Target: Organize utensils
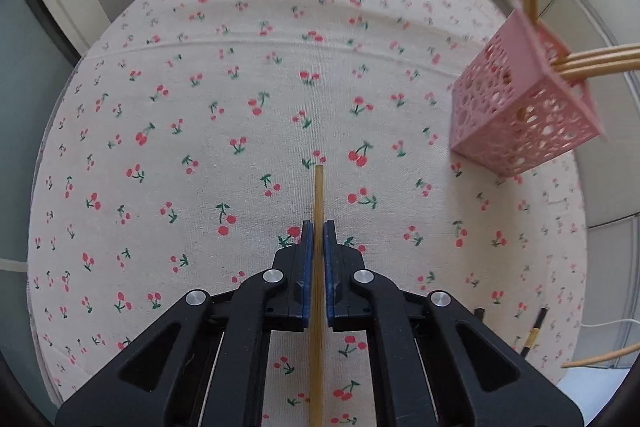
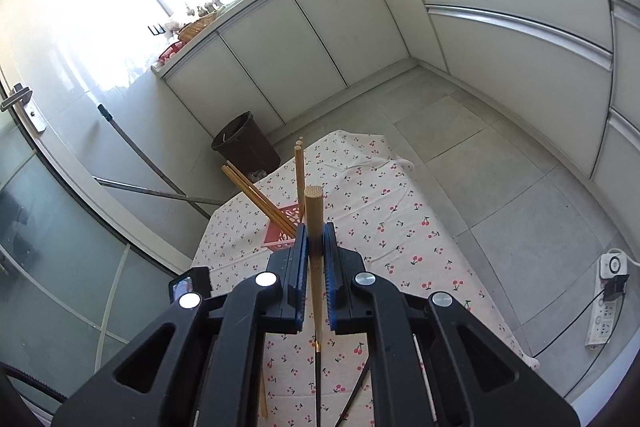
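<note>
In the left wrist view my left gripper (image 1: pixel 319 227) points down at the cherry-print cloth (image 1: pixel 200 107), shut on a pale wooden chopstick (image 1: pixel 319 195) that runs lengthwise between the blue pads. A pink perforated holder (image 1: pixel 520 107) stands at the right with several chopsticks (image 1: pixel 592 61) leaning out of it. In the right wrist view my right gripper (image 2: pixel 316 227) is raised above the table, shut on a chopstick (image 2: pixel 313 211) with a dark lower end. The pink holder (image 2: pixel 280 227) shows just behind its left finger.
Loose chopsticks lie on the cloth at the lower right (image 1: pixel 534 335) and below the right gripper (image 2: pixel 262 387). A brown waste bin (image 2: pixel 246 147) stands past the table's far end. A power strip (image 2: pixel 606 303) lies on the tiled floor. White cabinets (image 2: pixel 320 47) line the walls.
</note>
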`<act>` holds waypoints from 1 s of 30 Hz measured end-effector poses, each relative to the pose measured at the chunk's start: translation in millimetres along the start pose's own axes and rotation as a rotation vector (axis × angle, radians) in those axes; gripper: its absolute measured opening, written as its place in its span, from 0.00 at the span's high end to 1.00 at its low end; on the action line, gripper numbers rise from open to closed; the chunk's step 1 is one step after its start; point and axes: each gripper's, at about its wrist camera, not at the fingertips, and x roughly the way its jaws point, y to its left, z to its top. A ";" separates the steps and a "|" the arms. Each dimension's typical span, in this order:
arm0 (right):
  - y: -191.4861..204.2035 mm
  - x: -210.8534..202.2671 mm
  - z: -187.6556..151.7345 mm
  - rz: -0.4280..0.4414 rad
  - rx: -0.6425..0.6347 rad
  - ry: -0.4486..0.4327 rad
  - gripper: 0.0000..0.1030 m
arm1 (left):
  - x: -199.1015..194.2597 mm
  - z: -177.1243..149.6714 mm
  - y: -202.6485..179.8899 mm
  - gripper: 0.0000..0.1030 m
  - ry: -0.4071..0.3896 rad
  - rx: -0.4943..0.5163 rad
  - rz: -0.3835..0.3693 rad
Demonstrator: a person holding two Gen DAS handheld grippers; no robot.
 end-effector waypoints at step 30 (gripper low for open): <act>-45.4 3.6 20.0 0.033 0.184 0.028 0.92 | -255.0 82.6 -110.6 0.96 -0.571 0.126 -0.169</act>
